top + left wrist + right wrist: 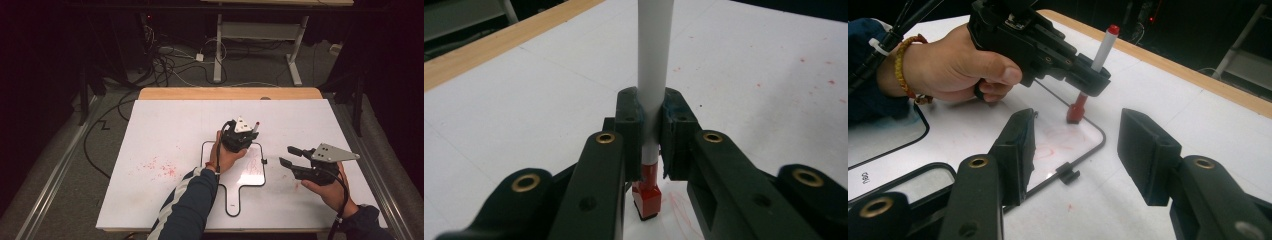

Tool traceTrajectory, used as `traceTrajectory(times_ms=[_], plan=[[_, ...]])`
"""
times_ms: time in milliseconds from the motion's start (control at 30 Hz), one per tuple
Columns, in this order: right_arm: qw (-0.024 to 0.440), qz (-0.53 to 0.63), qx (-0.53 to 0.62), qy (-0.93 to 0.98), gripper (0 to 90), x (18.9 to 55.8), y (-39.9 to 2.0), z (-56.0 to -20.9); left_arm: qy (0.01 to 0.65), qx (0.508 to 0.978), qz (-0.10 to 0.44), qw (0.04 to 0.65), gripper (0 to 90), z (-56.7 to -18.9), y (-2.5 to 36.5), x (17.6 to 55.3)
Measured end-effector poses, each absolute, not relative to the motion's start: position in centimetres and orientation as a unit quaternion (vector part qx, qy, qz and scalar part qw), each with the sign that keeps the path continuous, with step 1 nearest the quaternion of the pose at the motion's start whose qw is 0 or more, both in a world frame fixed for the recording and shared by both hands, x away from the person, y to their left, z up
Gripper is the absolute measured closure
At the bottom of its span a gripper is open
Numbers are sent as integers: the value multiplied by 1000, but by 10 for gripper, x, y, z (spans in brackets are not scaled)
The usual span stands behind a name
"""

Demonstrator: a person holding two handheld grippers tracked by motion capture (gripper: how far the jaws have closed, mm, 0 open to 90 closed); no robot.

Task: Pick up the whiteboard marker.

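A white marker (654,60) with a red lower end (647,197) stands nearly upright, and my left gripper (652,125) is shut on its barrel. In the high view that gripper (250,136) hangs over the far right corner of a small black-framed whiteboard (250,172), the marker (256,127) sticking up beside it. From the right gripper view, the marker's red end (1077,111) meets the whiteboard (1063,137), which carries faint red scribbles. My right gripper (1075,145) is open with nothing between its jaws; it hovers just right of the board (286,155).
The whiteboard lies on a white sheet (165,130) covering the table, with red speckles (160,167) at the left. A wooden edge (230,93) runs along the far side. Beyond it are floor cables (170,65) and a desk frame (260,35).
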State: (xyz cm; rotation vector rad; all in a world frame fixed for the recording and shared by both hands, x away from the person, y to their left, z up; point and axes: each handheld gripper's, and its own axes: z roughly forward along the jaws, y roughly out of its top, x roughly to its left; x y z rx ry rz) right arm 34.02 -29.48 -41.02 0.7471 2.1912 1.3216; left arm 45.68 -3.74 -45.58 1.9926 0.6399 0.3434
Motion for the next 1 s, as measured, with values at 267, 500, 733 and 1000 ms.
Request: traceTrajectory(times_ms=[267,500,733,1000], plan=[[240,483,273,797,498,342,-298,-409,196,844,118,486,787,-454,-67,439],[242,483,273,796,493,342,-300,-409,238,830,119,490,788,-455,-46,462],[244,477,277,798,488,343,-300,-411,207,840,91,493,788,-455,-57,451],[250,474,284,795,482,344,-303,-411,159,856,87,485,788,-455,-62,430]])
